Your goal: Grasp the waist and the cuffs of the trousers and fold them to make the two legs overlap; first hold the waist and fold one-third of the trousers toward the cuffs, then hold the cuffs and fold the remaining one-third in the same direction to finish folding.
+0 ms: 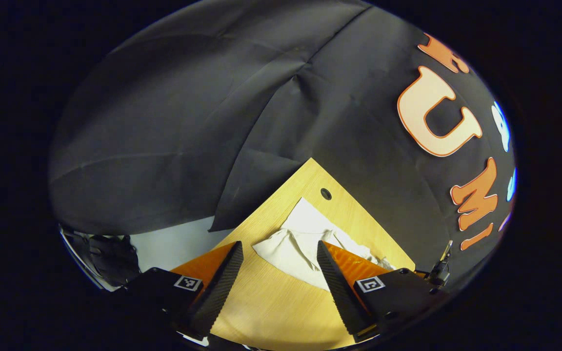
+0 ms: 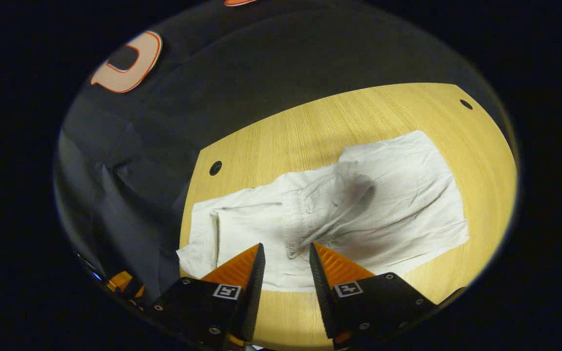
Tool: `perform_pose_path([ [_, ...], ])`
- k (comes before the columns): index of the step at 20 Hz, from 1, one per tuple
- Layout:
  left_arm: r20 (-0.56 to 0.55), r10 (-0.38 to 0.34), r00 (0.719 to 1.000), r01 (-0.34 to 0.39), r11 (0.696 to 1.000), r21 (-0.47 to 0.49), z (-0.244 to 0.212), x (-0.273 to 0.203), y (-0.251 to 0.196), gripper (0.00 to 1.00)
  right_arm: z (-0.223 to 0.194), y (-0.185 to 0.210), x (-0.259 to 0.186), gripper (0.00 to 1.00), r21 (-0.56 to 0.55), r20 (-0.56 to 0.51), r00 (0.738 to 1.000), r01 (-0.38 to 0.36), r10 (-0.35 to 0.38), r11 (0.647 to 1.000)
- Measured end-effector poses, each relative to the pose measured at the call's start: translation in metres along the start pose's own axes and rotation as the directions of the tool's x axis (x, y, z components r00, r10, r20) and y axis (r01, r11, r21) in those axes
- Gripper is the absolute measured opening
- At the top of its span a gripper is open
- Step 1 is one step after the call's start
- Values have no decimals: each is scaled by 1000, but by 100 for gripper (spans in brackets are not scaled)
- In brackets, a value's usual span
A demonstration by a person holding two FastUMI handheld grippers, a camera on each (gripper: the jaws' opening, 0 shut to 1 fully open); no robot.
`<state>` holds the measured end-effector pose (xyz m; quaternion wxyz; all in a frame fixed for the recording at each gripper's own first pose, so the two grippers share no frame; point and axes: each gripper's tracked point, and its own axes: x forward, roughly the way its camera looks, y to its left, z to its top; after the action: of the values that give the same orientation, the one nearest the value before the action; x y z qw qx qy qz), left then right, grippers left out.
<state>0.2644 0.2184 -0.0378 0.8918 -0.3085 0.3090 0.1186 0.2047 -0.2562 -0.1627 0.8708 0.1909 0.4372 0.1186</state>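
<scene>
The white trousers (image 2: pixel 339 209) lie rumpled and spread on the wooden table (image 2: pixel 310 122), not yet folded. The right gripper (image 2: pixel 286 258) hovers above the trousers' near edge, jaws apart and empty. The left gripper (image 1: pixel 281 258), jaws also apart, hangs over one end of the trousers. Lower each onto a single fabric edge, at waist and cuff, and pinch before lifting.

In the left gripper view, part of the white trousers (image 1: pixel 300 239) is hidden behind one finger of the left gripper (image 1: pixel 280 251), and the far right end is bunched up, so its shape cannot be told. In the right gripper view, the near edge of the trousers (image 2: pixel 359 204) is covered by the right gripper (image 2: pixel 287 253). The table (image 2: pixel 310 122) is cut off at the bottom edge.
</scene>
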Motion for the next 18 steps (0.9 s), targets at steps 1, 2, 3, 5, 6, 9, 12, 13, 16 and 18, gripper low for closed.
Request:
perform_pose_path([
  [1, -8, 2, 1000, -2, 1000, -4, -2, 0, 0, 100, -1, 0, -1, 58, -1, -3, 1000, -4, 4, 1000],
  [2, -18, -2, 1000, 2, 1000, -11, -4, 0, -3, 99, -3, -1, -3, 67, -6, -7, 1000, -2, 2, 1000],
  [3, -29, -4, 1000, 4, 1000, -19, -6, -1, -5, 99, -5, -3, -5, 73, -9, -7, 1000, 0, 0, 1000],
  [5, -47, 1, 999, -3, 1000, -25, -9, -2, -6, 96, -7, -6, -10, 88, -1, -9, 1000, -11, 11, 1000],
  [6, -56, 2, 998, -4, 1000, -29, -11, -2, -8, 99, -8, -8, -11, 93, 8, -8, 1000, -14, 14, 1000],
  [9, -92, -14, 996, 6, 996, -85, -22, 5, -14, 99, -7, -18, -17, 98, 23, -6, 1000, -13, 13, 1000],
  [12, -125, -23, 992, 9, 994, -113, -44, 26, -14, 99, -4, -26, -29, 99, 47, 1, 1000, -24, 24, 999],
  [13, -137, -35, 990, 16, 990, -137, -48, 29, -16, 99, -1, -30, -34, 99, 54, 5, 1000, -29, 29, 998],
  [16, -170, -54, 984, 14, 974, -224, -65, 40, -19, 99, 1, -45, -45, 99, 54, 16, 1000, -25, 24, 998],
  [18, -184, -63, 981, 11, 962, -274, -71, 50, -18, 99, 3, -62, -50, 99, 58, 22, 1000, -9, 7, 998],
])
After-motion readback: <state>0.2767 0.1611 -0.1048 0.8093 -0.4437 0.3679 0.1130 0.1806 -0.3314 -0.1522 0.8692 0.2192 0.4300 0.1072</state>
